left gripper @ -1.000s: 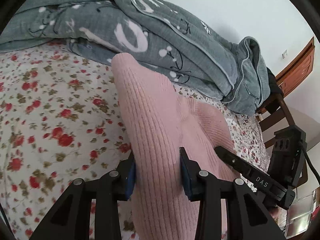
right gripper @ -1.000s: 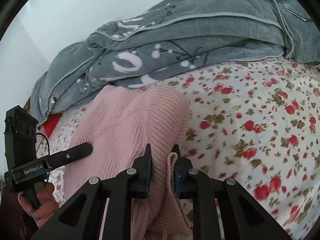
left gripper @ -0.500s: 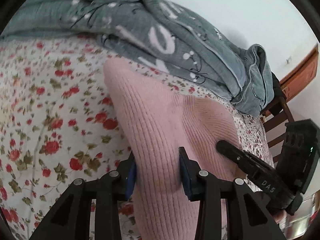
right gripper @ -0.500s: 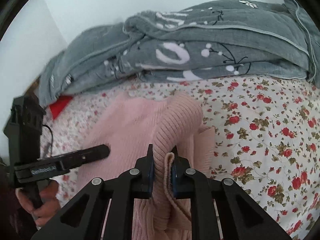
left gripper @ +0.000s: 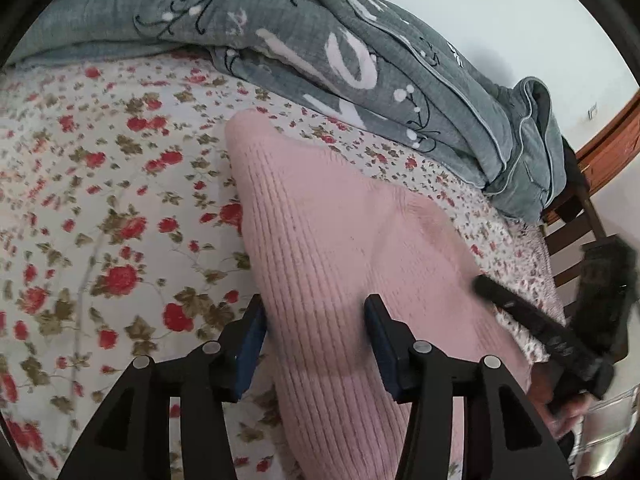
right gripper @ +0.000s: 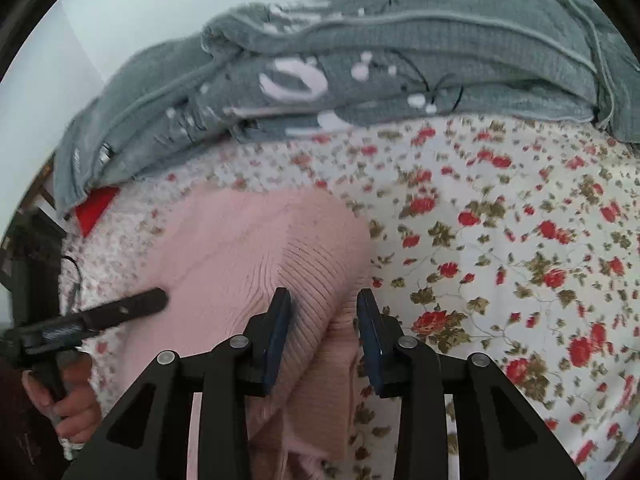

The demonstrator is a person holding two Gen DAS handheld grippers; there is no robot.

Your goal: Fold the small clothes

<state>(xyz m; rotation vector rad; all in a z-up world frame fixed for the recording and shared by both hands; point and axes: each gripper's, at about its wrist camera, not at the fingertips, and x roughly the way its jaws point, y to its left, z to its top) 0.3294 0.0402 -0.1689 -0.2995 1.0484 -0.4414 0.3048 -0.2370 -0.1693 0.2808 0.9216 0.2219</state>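
A pink ribbed knit garment lies folded on the floral bed sheet; it also shows in the right wrist view. My left gripper is open, its jaws standing either side of the garment's near edge. My right gripper is open, with the folded edge lying loose between its jaws. Each gripper shows in the other's view: the right one over the garment's right side, the left one over its left side.
A bunched grey quilt with white patterns lies along the back of the bed, also in the right wrist view. A wooden chair stands past the bed's right edge. A red item peeks from under the quilt.
Both grippers have opened and let go of the pink garment. It has dropped flat onto the sheet. Both grippers have moved lower and closer to the bed.
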